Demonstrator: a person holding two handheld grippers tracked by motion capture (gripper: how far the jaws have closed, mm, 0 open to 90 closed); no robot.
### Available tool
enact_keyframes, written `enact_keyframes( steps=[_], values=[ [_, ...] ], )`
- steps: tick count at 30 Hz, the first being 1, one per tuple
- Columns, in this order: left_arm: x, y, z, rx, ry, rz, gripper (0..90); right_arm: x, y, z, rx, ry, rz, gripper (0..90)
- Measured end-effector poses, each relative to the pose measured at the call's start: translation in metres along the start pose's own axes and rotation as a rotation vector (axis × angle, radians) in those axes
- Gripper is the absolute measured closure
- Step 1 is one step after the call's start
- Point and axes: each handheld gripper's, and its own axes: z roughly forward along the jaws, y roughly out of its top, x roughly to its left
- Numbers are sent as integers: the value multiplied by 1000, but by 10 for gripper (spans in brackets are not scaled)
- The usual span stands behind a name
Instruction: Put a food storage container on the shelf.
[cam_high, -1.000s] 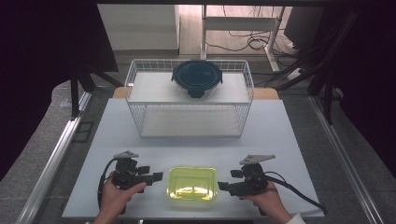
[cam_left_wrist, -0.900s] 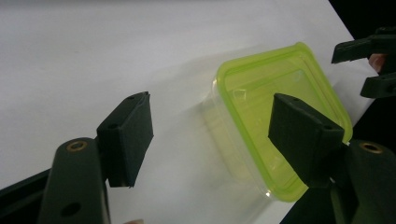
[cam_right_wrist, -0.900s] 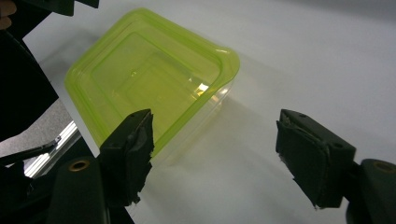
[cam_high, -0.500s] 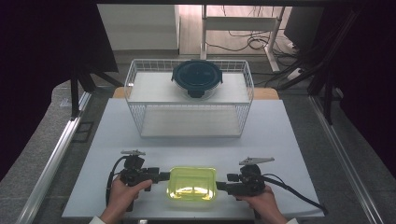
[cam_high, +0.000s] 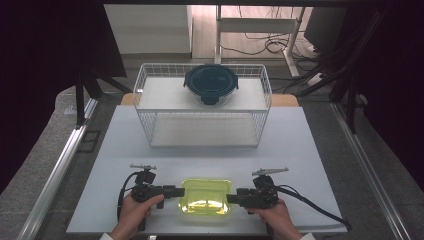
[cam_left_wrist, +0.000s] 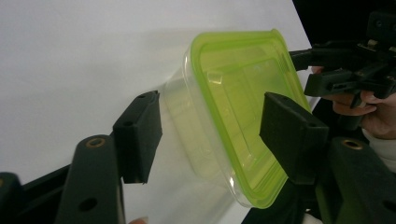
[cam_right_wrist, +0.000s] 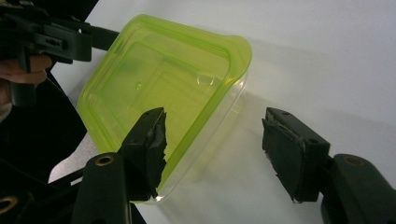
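Observation:
A clear rectangular container with a lime-green lid (cam_high: 206, 196) lies flat near the table's front edge. My left gripper (cam_high: 176, 191) reaches its left end and my right gripper (cam_high: 231, 198) its right end, each held by a hand. In the left gripper view the container (cam_left_wrist: 233, 112) sits between the jaws of the left gripper (cam_left_wrist: 212, 135); a gap shows beside one pad. In the right gripper view the right gripper (cam_right_wrist: 215, 149) straddles a corner of the container (cam_right_wrist: 159, 88), its right pad well apart. Both pairs of jaws have just been closing around the container.
A white wire basket (cam_high: 142, 100) stands at the back of the white table (cam_high: 300, 150), with a round dark-blue lidded container (cam_high: 210, 84) on its upper shelf. Cables trail from both grippers toward the front edge. Metal rails run along both sides of the table.
The left gripper has moved right and slightly down to the container's left end. The right gripper has edged in to the right end. Both pairs of jaws stand narrower than before.

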Motion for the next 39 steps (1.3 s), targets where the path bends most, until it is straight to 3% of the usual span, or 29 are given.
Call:
enact_keyframes(
  steps=[4, 8, 10, 12, 14, 18, 28, 32, 39],
  values=[
    [-2, -2, 5, 31, -6, 7, 449, -1, 1, 2, -1, 8, 21, 433],
    [-2, -2, 10, 59, -11, 0, 522, -2, -1, 5, 11, 49, 54, 494],
    [-2, -3, 13, 61, -42, -24, 592, -2, -2, 7, 17, 70, 78, 551],
    [-3, -4, 15, 56, -42, -46, 645, -3, -3, 8, 20, 97, 105, 594],
    [-4, -4, 14, 49, -40, -52, 704, -3, -3, 7, 16, 74, 114, 642],
    [-6, -4, 10, 31, -45, -49, 754, -3, -3, 3, -4, 77, 126, 694],
    [-17, -3, 5, 3, -48, 10, 783, -1, 0, -6, -40, 67, 100, 752],
    [-27, -2, 1, -12, -24, 63, 782, 0, 1, -9, -48, 59, 90, 762],
    [-42, 1, -6, -41, -17, 123, 784, 3, 4, -20, -87, 78, 73, 773]
  ],
)
